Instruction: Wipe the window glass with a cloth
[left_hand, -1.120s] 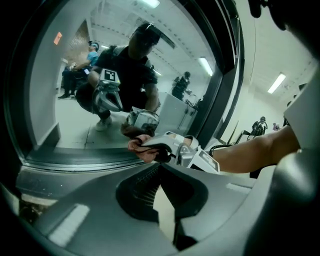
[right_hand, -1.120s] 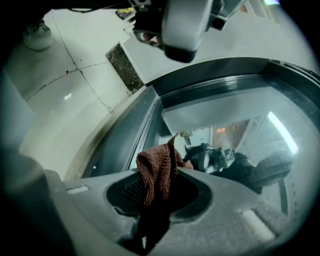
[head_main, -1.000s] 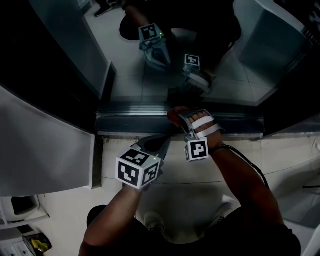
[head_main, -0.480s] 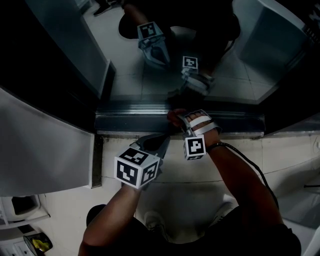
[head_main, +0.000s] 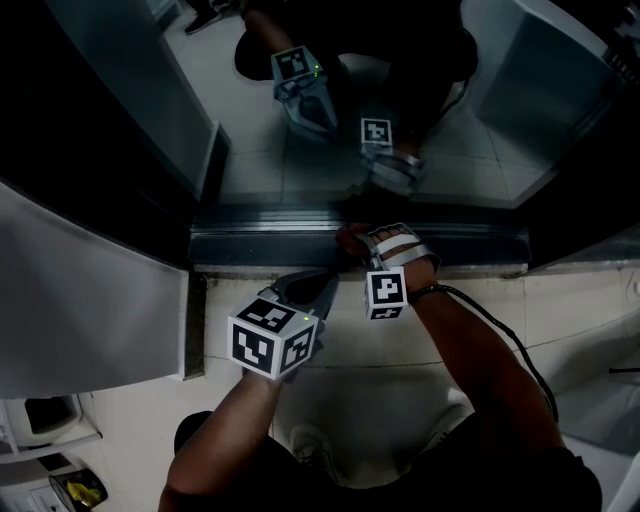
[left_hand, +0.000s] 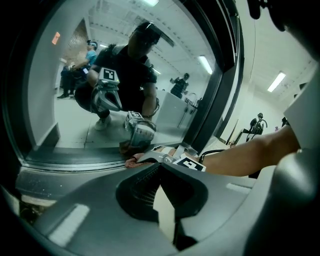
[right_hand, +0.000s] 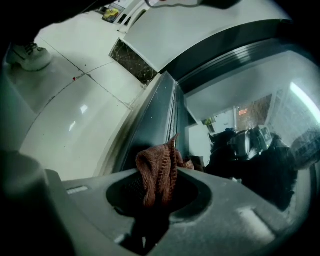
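The window glass reaches down to a dark metal bottom frame at floor level and mirrors both grippers. My right gripper is shut on a reddish-brown knitted cloth, which sticks out past the jaw tips toward the frame and glass. In the head view the right gripper is pressed low against the frame; the cloth is hidden there. My left gripper hangs just left of it over the floor tiles, shut on nothing. The left gripper view shows its jaws meeting at the tips.
A grey panel juts out at the left, with a narrow dirty strip beside it. Pale floor tiles run along the frame. The person's shoes are below, and a cable trails along the right arm.
The right gripper with the cloth has slid a little to the left along the bottom frame. The left gripper has hardly moved.
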